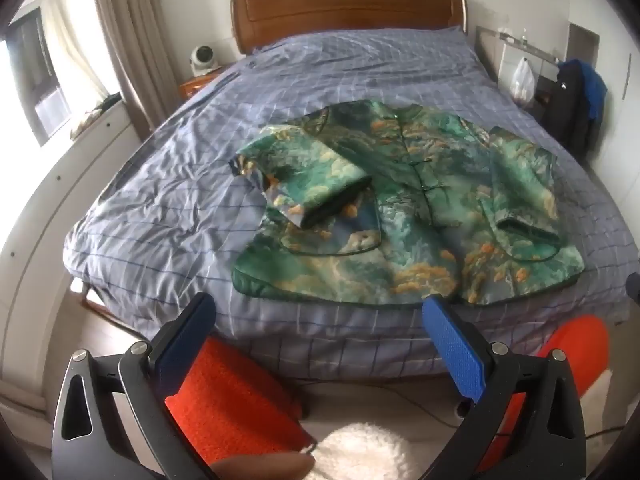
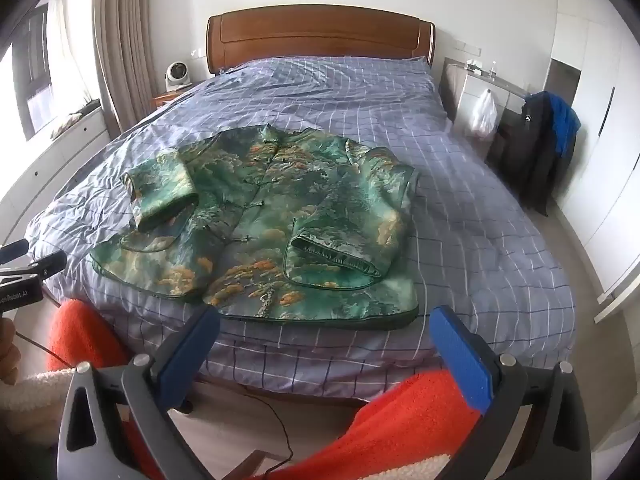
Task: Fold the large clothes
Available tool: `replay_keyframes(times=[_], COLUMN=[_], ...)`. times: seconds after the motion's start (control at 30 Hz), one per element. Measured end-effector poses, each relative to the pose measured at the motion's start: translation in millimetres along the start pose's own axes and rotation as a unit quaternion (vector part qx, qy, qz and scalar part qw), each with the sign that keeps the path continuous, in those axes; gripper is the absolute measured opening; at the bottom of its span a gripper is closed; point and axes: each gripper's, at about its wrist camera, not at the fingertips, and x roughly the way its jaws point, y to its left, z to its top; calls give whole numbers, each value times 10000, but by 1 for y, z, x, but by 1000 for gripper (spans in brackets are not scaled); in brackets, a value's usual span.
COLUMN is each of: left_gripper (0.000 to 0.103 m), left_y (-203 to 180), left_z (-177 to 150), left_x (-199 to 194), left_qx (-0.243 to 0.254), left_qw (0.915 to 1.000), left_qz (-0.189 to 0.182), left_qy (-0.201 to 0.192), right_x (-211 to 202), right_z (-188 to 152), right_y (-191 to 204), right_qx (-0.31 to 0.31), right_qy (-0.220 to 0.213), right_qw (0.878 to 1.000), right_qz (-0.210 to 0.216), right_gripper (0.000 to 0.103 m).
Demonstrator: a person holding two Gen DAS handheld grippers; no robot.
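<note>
A green patterned jacket point(image 1: 404, 208) with orange and gold clouds lies face up on the bed point(image 1: 168, 216), collar toward the headboard. Both sleeves are folded in across its front. It also shows in the right wrist view point(image 2: 272, 224). My left gripper point(image 1: 320, 308) is open and empty, held just off the foot of the bed, before the jacket's hem. My right gripper point(image 2: 324, 320) is open and empty, also just short of the hem. The left gripper's tip point(image 2: 24, 264) shows at the left edge of the right wrist view.
The bed has a blue checked cover point(image 2: 460, 208) and a wooden headboard point(image 2: 320, 36). A small fan point(image 2: 178, 74) stands on a bedside table at the left. A chair with dark and blue clothes point(image 2: 544, 144) and a hanging plastic bag point(image 2: 482, 114) stand at the right. My orange-clad legs point(image 2: 404, 424) are below.
</note>
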Motion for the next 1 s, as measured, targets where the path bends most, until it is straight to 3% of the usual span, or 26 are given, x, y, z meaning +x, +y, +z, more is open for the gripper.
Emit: replay_keyframes(times=[0.3,0.47,1.0], left_gripper=[103,103,103], left_y=[1,2,-15], left_z=[3,5,-3], left_x=[2,5,6], left_qx=[114,192,470], left_qw=[9999,9998,9986], left_qz=[21,5,-102], left_qy=[2,28,196], right_x=[-5,14,15], right_z=[-2,-2,-7], right_y=[7,-2,-1], right_qx=[183,218,220], right_qy=[9,213,411], right_qw=[9998,9993,9988], right_qz=[69,226,139], right_gripper=[103,103,103])
